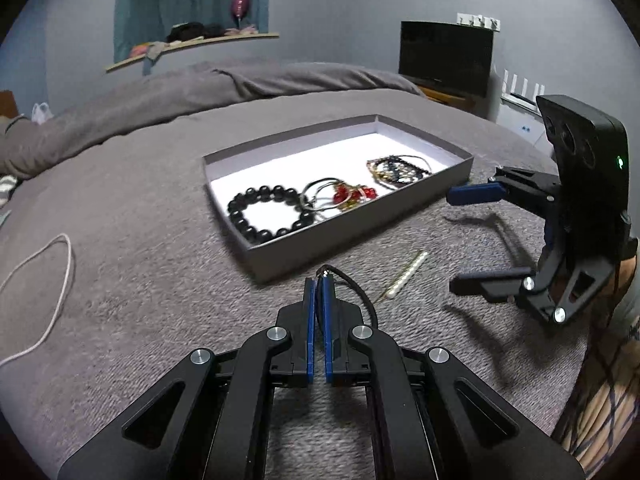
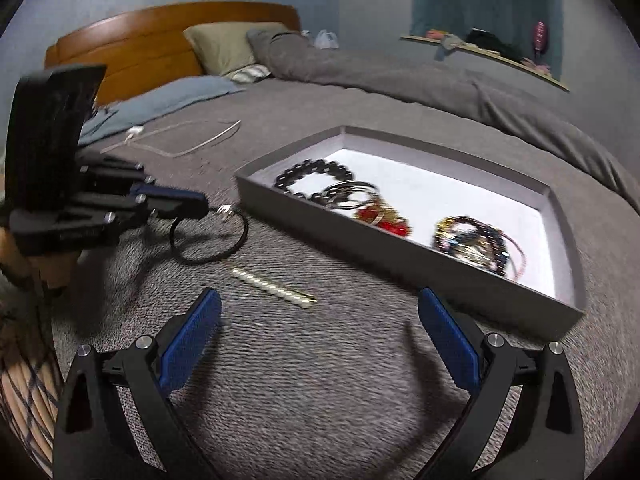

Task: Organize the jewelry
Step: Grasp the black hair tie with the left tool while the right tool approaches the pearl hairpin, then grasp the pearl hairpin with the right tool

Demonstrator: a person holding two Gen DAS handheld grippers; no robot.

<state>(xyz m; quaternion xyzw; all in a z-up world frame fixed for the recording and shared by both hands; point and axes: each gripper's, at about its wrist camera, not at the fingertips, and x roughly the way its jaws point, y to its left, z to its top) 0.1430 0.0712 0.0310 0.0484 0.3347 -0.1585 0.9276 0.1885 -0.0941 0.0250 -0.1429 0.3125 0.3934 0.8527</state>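
Note:
My left gripper (image 1: 318, 282) is shut on a thin black cord bracelet (image 1: 356, 286) with a silver clasp. From the right wrist view its loop (image 2: 208, 240) hangs from the left gripper (image 2: 200, 206) down to the grey bedspread. A pearl-lined bar clip (image 1: 404, 276) (image 2: 276, 290) lies on the spread in front of the grey tray box (image 1: 360, 236) (image 2: 400, 258). The box holds a black bead bracelet (image 1: 264, 212) (image 2: 316, 174), silver rings (image 1: 320, 196), a red bead piece (image 1: 354, 196) and a multicoloured bracelet (image 1: 396, 170) (image 2: 472, 240). My right gripper (image 1: 454, 238) (image 2: 318, 296) is open and empty, just short of the clip.
A white cable (image 1: 48, 280) (image 2: 180, 140) loops over the bedspread to the left. Pillows (image 2: 224, 46) and a wooden headboard (image 2: 152, 40) close off the far end of the bed. A dark screen (image 1: 446, 56) stands beyond the bed. A checked sleeve (image 1: 608, 408) shows beside the right gripper.

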